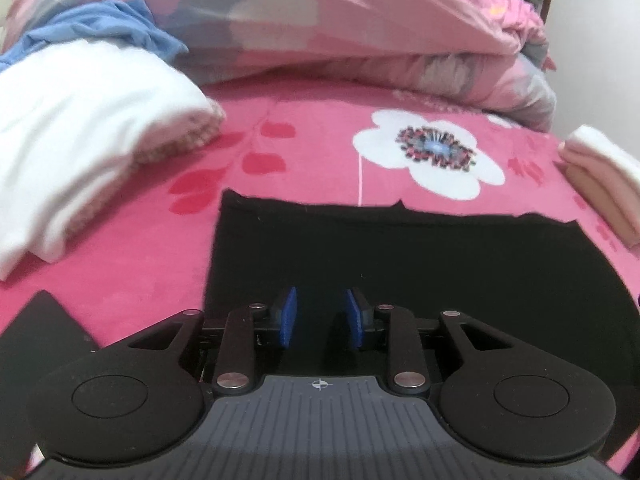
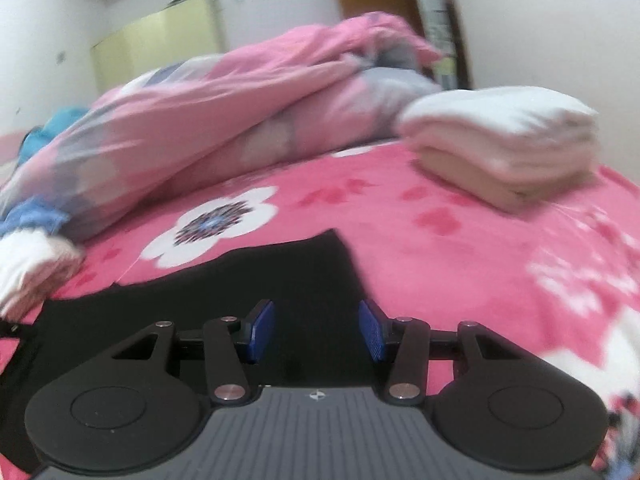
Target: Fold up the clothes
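Both grippers, left gripper (image 1: 320, 316) and right gripper (image 2: 316, 330), hang with jaws apart, holding nothing, over our black garment (image 1: 400, 256) spread flat on the bed (image 1: 160, 232), so edges stay reachable. Folded white stack (image 2: 504, 140) sits well aside, we'd guess for finished pieces.

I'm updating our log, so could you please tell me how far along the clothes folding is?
Done: a folded pale stack sits on the pink bedspread. In hand: the black garment lies flat, with the left hand-held gripper and right hand-held gripper open above it, gripping nothing. Left: that fold, plus the white garment and blue garment.
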A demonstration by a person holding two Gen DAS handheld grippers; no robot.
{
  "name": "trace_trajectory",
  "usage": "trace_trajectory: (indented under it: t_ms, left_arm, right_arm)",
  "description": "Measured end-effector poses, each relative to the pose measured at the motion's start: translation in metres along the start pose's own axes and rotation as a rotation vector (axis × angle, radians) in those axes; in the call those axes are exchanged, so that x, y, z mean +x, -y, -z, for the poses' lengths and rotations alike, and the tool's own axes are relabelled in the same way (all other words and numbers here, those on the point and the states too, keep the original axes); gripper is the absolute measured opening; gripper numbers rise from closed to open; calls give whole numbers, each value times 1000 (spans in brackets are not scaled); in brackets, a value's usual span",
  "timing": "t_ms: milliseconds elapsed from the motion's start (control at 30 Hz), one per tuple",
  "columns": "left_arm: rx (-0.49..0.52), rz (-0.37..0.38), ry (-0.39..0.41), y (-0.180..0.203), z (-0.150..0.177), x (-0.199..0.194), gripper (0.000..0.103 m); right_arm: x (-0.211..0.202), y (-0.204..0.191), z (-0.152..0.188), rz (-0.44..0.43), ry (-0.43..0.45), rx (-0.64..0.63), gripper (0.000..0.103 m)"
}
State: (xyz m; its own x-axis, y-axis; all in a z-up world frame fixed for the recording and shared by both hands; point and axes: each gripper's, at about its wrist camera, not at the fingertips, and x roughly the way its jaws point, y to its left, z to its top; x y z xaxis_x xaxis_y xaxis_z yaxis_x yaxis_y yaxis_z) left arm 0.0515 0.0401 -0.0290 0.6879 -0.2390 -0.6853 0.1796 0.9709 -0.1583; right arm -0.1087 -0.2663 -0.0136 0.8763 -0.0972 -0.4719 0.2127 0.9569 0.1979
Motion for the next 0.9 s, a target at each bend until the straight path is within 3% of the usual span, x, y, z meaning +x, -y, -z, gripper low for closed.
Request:
trace_trajectory:
  t_ms: [67, 167, 267, 500, 700, 900]
  left_arm:
    - [0, -2, -5, 0, -4, 5, 27]
    - [5, 3, 2, 1, -15, 8, 27]
    - [11, 8, 10, 1, -25, 10, 32]
    - [-2, -4, 0, 2, -48, 39, 32]
    - [28, -61, 4, -5, -57, 57, 35]
    - [-32, -75, -19, -19, -66, 72, 39]
  right_arm:
    - [16, -6, 3, -12, -28, -40, 49]
    - [31, -1, 7, 64, -95, -53, 49]
    - [25, 2, -5, 54, -91, -13, 49]
    - [71, -2, -23, -9, -148, 12, 49]
    - [109, -5, -39, -62, -196, 32, 49]
    - [108, -17, -54, -70, -155, -14, 52]
